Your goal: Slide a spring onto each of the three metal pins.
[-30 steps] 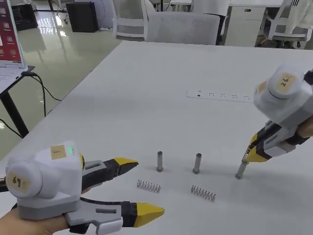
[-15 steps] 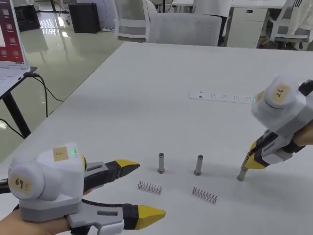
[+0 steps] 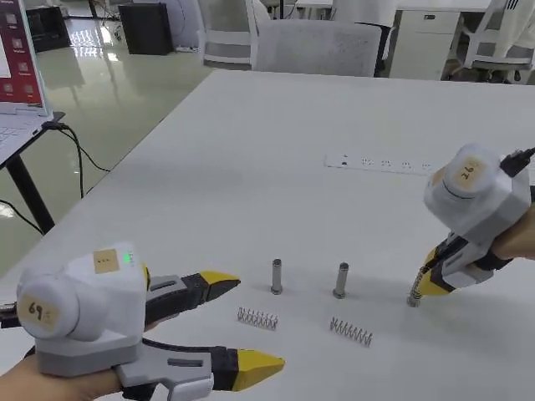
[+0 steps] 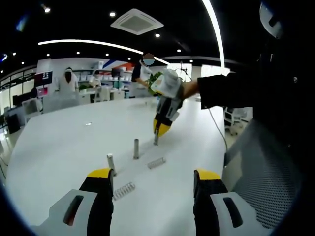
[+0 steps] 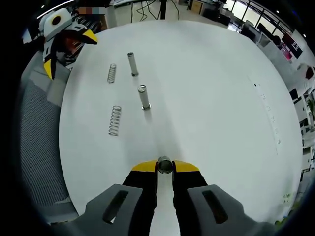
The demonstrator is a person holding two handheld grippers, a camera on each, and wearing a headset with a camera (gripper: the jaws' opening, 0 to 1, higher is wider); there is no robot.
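Note:
Three metal pins stand upright in a row on the white table: the left pin [image 3: 277,276], the middle pin [image 3: 341,280] and the right pin [image 3: 414,294]. My right gripper [image 3: 424,285] is shut on a spring [image 5: 165,165] that sits around the right pin, low near its base. Two more springs lie flat in front of the pins, one [image 3: 257,317] by the left pin and one [image 3: 349,331] by the middle pin. Near the front left, my left gripper [image 3: 242,322] is open and holds nothing. In the left gripper view its jaws [image 4: 153,177] stand wide apart, short of the nearest spring [image 4: 124,190].
A white power strip [image 3: 380,164] lies farther back on the table. Office chairs [image 3: 313,46] stand beyond the far edge. A laptop [image 3: 12,67] sits on a side stand at the left, past the table's left edge.
My right gripper has come down along the right pin with the spring. The left gripper, the other pins and the loose springs have stayed put.

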